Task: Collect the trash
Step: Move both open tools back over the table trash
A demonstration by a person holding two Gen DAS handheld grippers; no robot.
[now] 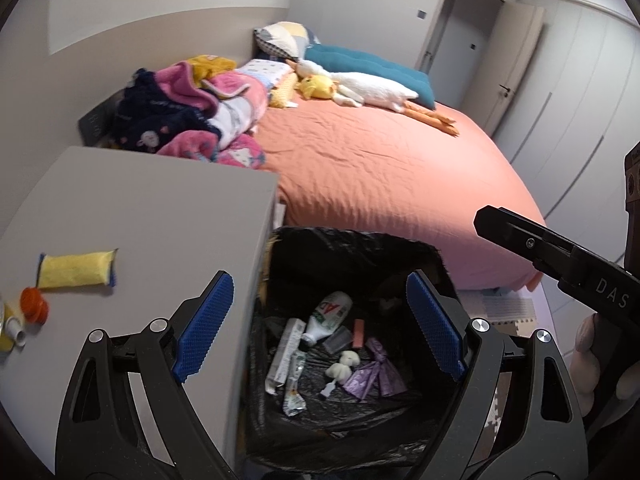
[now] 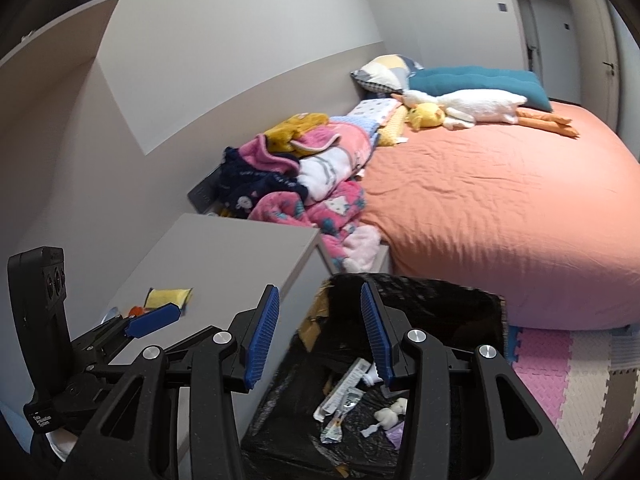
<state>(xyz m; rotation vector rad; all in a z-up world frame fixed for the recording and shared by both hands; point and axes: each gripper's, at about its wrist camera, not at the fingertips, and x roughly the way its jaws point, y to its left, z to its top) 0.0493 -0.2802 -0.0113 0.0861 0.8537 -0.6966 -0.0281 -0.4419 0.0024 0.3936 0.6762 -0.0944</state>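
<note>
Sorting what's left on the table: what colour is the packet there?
Yellow with blue ends: the packet, clearest in the left wrist view.

— Where does the left wrist view sit?
— Close above the black-lined bin [image 1: 352, 360], tilted down and looking across the bed [image 1: 380, 168] towards the doors at upper right, with the grey table [image 1: 140, 216] at lower left.
— And the right wrist view?
— Just beside it, same heading — the bin [image 2: 420, 360] at bottom centre, the table [image 2: 224, 256] left of it.
— What do they share?
— Bin, table and bed; each also catches the other hand-held gripper at its edge.
</note>
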